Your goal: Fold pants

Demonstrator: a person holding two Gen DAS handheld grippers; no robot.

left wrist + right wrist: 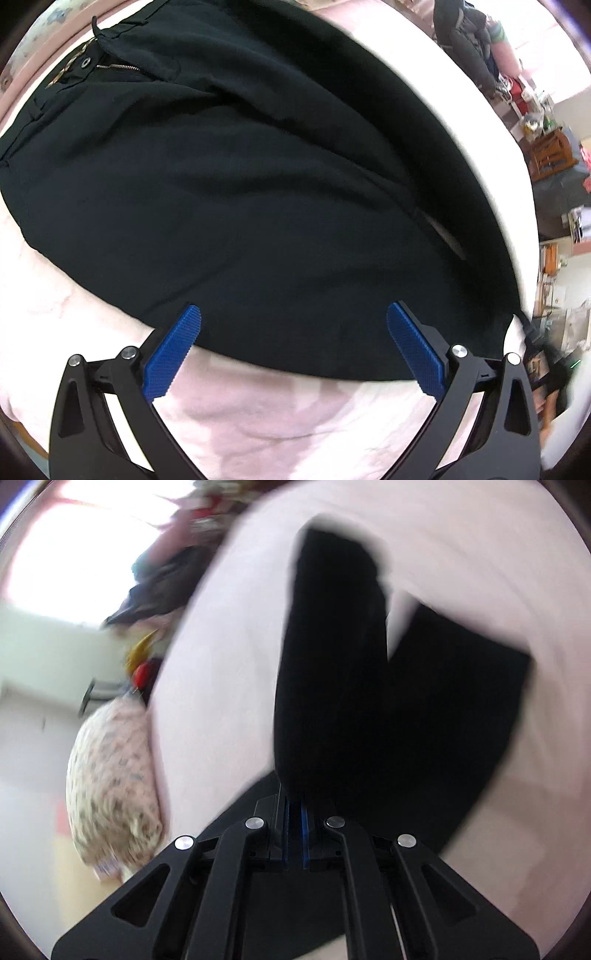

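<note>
Black pants (240, 184) lie spread on a pale pink bed sheet (258, 417), with the waistband, button and zip (118, 67) at the upper left. My left gripper (293, 308) hangs open just over the near edge of the pants, its blue pads (173, 354) wide apart and holding nothing. In the blurred right wrist view the pants (332, 683) show as two dark legs running away over the sheet (221, 664). My right gripper (294, 805) is shut on the near end of one leg, and the fabric runs straight into its pads.
A floral cushion or bundle (110, 782) sits at the bed's left edge, with a heap of dark and coloured clothes (166, 579) beyond it. The bed's white edge (480, 129) curves down the right, past it room clutter and wooden furniture (550, 155).
</note>
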